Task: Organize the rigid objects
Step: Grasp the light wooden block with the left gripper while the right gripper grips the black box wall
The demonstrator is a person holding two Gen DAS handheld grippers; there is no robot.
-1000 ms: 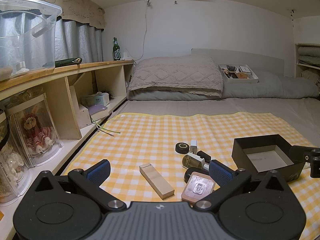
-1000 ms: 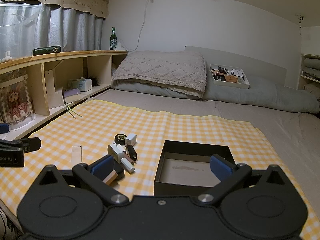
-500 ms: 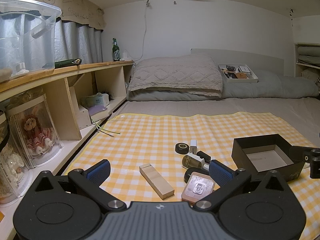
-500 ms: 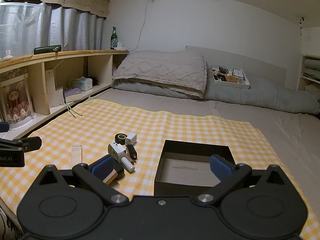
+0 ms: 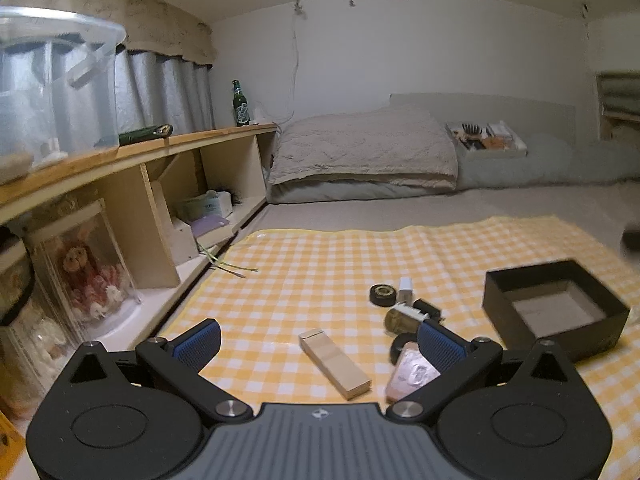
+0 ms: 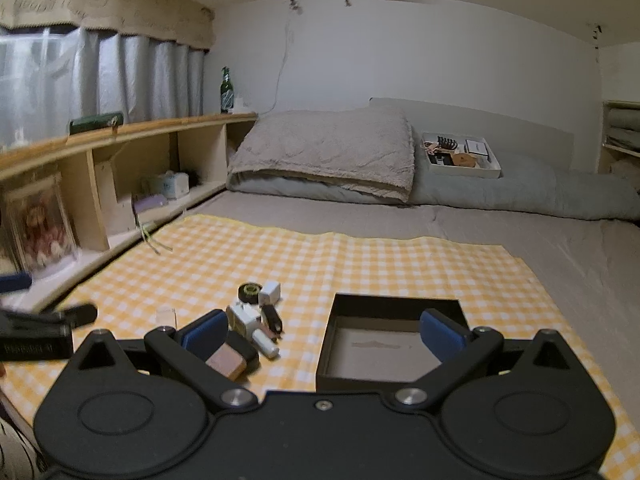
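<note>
An empty black box sits on the yellow checked cloth. Left of it lies a cluster of small items: a black tape roll, a white adapter, a white tube and a pink-brown case. A wooden block lies apart, nearer me. My left gripper is open above the block. My right gripper is open, between the cluster and the box. The left gripper's tip shows in the right wrist view.
A wooden shelf unit runs along the left with dolls, tissue boxes and a green bottle. A clear plastic tub stands on top. Pillows and a white tray of items lie at the bed's head.
Both views are slightly blurred now. The right gripper has risen and shifted a little; the left gripper has barely moved. Nothing was picked up.
</note>
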